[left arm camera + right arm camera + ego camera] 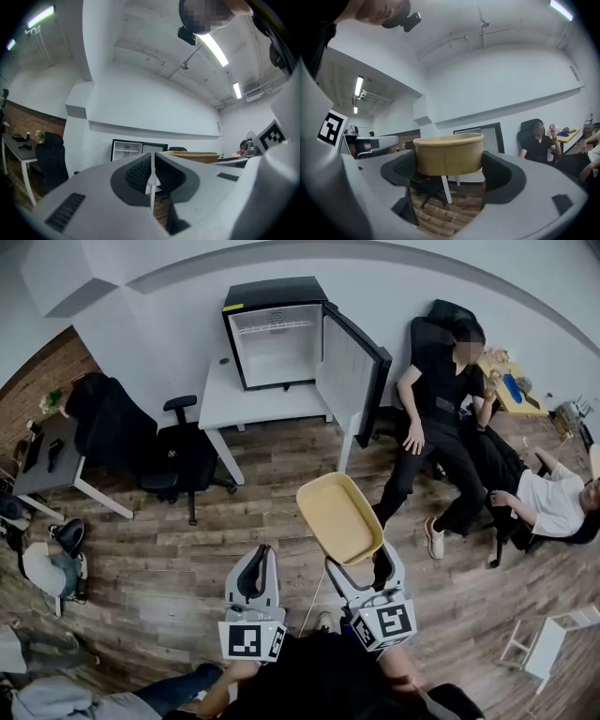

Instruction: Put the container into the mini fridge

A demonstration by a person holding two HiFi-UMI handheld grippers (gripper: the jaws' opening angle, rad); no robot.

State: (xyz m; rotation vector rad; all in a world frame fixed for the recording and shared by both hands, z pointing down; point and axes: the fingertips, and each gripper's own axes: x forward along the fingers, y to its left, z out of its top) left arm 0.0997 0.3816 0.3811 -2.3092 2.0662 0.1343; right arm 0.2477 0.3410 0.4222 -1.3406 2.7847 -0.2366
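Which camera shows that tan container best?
The head view: the whole container shows from above, in the right gripper. The right gripper view shows only its side wall between the jaws; the left gripper view, just an edge.

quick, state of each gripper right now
Left gripper: shut, nothing between the jaws.
Right gripper: closed on the container, holding it up in the air.

The container [339, 518] hangs before the mini fridge [277, 338], which sits on a table [223, 401] (chair [183, 454] at its left).
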